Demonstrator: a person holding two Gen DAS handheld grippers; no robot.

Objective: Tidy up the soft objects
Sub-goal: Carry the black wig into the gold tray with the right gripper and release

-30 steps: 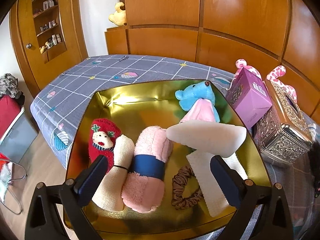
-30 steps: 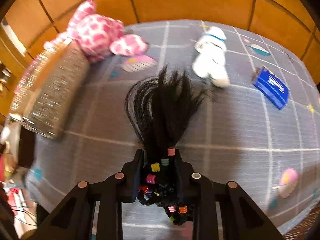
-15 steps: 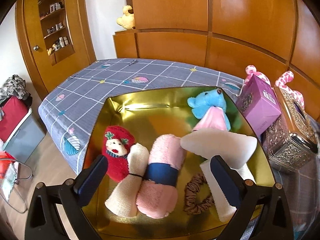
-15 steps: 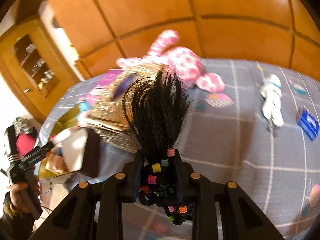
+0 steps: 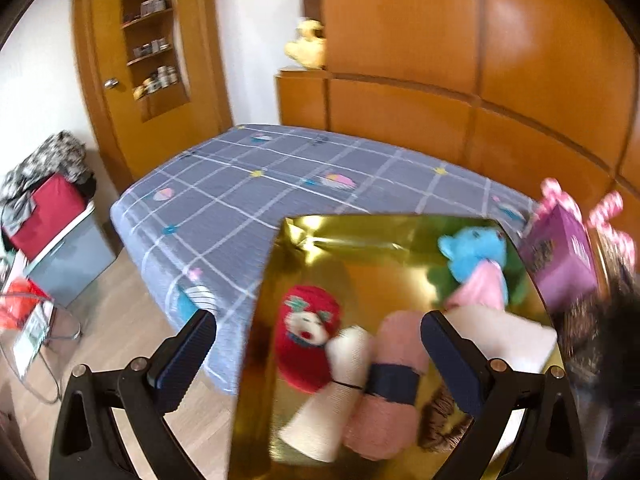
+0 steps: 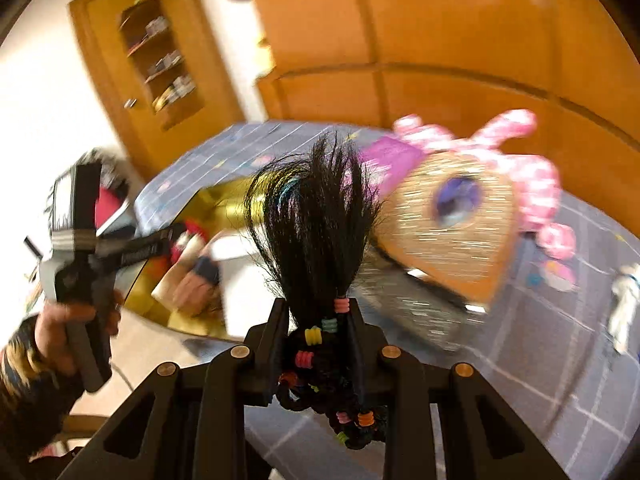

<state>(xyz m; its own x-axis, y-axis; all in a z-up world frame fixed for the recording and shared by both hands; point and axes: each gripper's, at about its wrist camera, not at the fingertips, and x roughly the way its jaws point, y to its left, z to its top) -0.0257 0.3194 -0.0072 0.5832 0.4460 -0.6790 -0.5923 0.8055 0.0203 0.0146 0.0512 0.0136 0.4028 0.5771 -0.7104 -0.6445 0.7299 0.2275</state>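
Upright, the black hair tuft [image 6: 316,216] stands pinched in the right gripper [image 6: 316,332], strands fanning upward.

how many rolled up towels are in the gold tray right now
2. A cream rolled towel lies beside a pink rolled towel with a dark band, both at the near end of the gold tray. The gripper finger may hide others.

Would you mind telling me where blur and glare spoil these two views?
Left wrist view: motion blur smears the towel rolls, and glare streaks the gold tray; its own gripper stays sharp. Right wrist view: the glittery box and pink plush are smeared, while the black hairpiece in the gripper is crisp.
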